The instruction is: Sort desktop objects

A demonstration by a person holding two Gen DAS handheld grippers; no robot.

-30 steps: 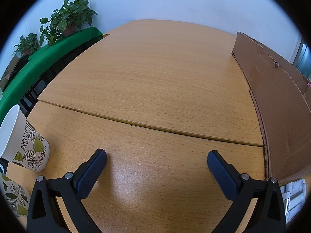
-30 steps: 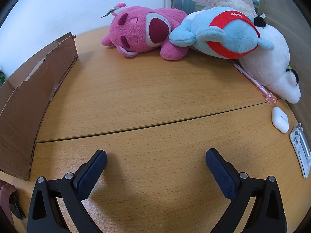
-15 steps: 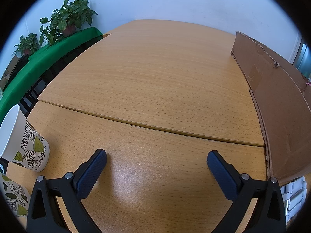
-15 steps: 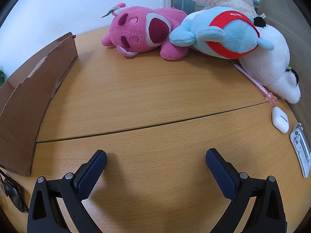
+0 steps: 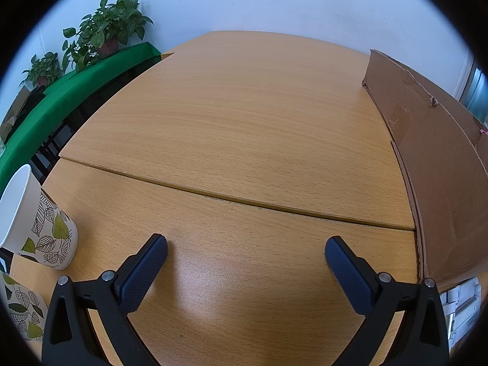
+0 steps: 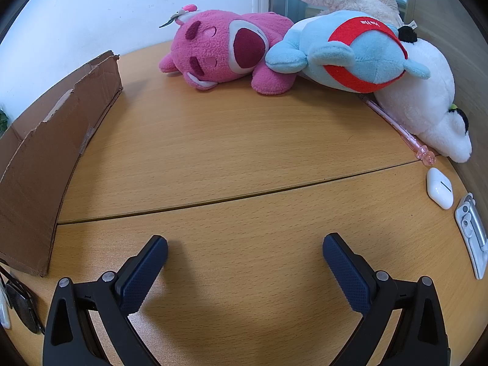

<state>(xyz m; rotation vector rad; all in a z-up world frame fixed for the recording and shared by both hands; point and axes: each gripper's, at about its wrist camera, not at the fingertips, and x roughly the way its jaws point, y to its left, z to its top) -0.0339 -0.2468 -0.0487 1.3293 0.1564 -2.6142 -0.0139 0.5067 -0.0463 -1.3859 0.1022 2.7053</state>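
My left gripper (image 5: 245, 248) is open and empty over the wooden table (image 5: 244, 116). A leaf-patterned paper cup (image 5: 36, 222) stands at its left, with a second one (image 5: 21, 314) at the lower left edge. My right gripper (image 6: 244, 247) is open and empty above the table. Ahead of it lie a pink plush (image 6: 219, 48), a blue and red plush (image 6: 350, 52) and a white plush (image 6: 427, 97). A pink pen (image 6: 399, 128), a white earbud case (image 6: 439, 187) and a white clip-like item (image 6: 471, 231) lie at the right.
A brown cardboard box stands between the grippers, right in the left wrist view (image 5: 433, 164) and left in the right wrist view (image 6: 52, 152). Dark sunglasses (image 6: 21, 302) lie beside its near corner. A white object (image 5: 460, 302) lies below the box. Potted plants (image 5: 106, 33) stand on a green cloth beyond the table.
In the right wrist view, a hand at the lower left withdrew, leaving dark sunglasses beside the box corner. Both grippers have stayed still and open.
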